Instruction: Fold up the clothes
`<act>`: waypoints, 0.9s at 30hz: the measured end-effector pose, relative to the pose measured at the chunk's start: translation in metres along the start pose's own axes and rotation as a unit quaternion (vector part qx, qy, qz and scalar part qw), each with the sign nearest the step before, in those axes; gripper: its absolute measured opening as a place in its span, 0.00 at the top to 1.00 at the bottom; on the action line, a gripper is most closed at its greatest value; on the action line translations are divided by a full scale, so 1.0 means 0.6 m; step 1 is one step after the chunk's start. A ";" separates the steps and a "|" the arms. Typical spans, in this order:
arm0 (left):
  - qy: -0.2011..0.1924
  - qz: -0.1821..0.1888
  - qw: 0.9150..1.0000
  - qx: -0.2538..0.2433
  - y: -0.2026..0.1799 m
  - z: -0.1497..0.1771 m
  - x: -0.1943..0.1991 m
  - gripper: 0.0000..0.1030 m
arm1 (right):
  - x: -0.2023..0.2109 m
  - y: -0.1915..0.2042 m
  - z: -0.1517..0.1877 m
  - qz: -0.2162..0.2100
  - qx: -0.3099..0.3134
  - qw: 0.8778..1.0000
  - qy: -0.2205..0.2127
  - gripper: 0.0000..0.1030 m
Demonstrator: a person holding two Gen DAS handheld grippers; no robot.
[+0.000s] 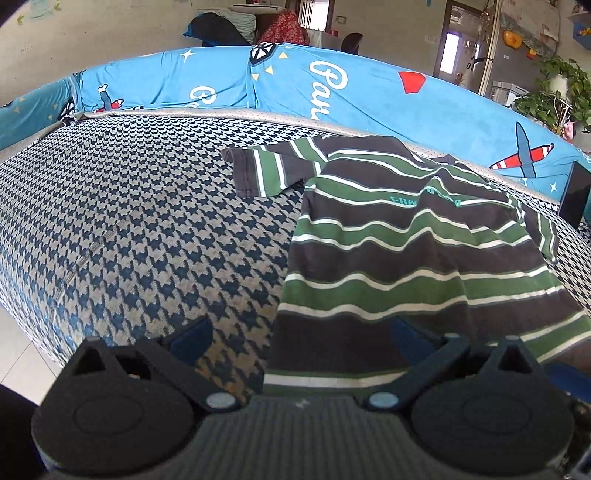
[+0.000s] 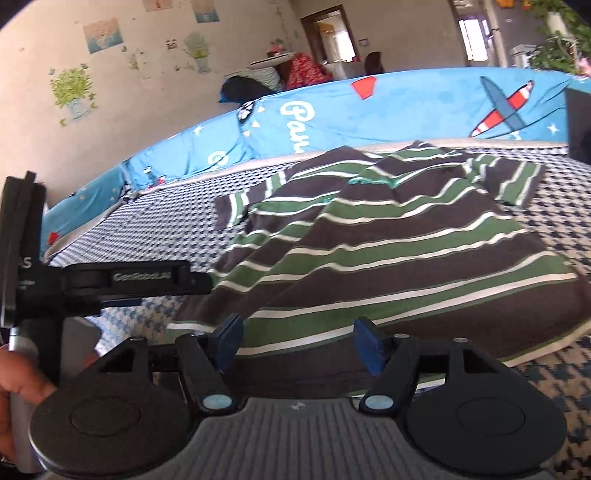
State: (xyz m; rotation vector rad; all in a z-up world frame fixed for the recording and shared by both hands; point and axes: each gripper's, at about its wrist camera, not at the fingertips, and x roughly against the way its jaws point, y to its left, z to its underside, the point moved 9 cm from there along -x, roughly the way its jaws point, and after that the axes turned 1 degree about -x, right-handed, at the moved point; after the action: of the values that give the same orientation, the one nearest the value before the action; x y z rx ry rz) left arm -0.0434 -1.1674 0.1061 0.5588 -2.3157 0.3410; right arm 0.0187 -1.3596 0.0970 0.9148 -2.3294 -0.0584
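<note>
Both tongs [image 1: 299, 338] [image 2: 297, 341] released over striped shirt [image 1: 406, 240] on houndstooth bed [image 1: 147, 221].

Overall light: bright, even daylight in both views; colours well saturated.
Source: overexposed doorway [image 1: 452, 51] at 1 o'clock in left wrist view; blown-out window [image 2: 472, 35] at 1 o'clock in right wrist view.
Shadows: soft only; faint shade under striped shirt [image 1: 417, 240] folds and beneath gripper hardware at 6 o'clock.
Glare: confined to those openings; pale sheen on floor tiles [image 1: 18, 354] at 8 o'clock.
Blur: left wrist view sharp; right wrist view smeared by motion, shirt stripes and checked cover streaked.
Distortion: strong fisheye bowing; blue cushion [image 1: 332, 85] edge arched; dark vignette at 10 and 2 o'clock corners.
</note>
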 end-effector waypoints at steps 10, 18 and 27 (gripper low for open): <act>0.006 0.010 1.000 -0.014 -0.028 0.006 -0.005 0.00 | 0.090 -0.165 -0.026 0.165 -0.075 0.980 -0.080 0.35; 0.019 0.014 1.000 -0.018 -0.035 0.015 -0.012 0.00 | 0.112 -0.257 -0.011 0.192 -0.141 0.967 -0.092 0.35; 0.039 0.017 0.999 -0.016 -0.030 0.025 -0.022 0.00 | 0.080 -0.276 -0.007 0.167 -0.166 0.968 -0.090 0.35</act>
State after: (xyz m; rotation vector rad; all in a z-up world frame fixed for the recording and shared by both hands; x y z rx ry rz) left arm -0.0350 -1.1854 0.0879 0.4840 -2.2539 0.3356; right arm 0.0930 -1.5145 0.0836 0.3575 -2.5073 -0.3935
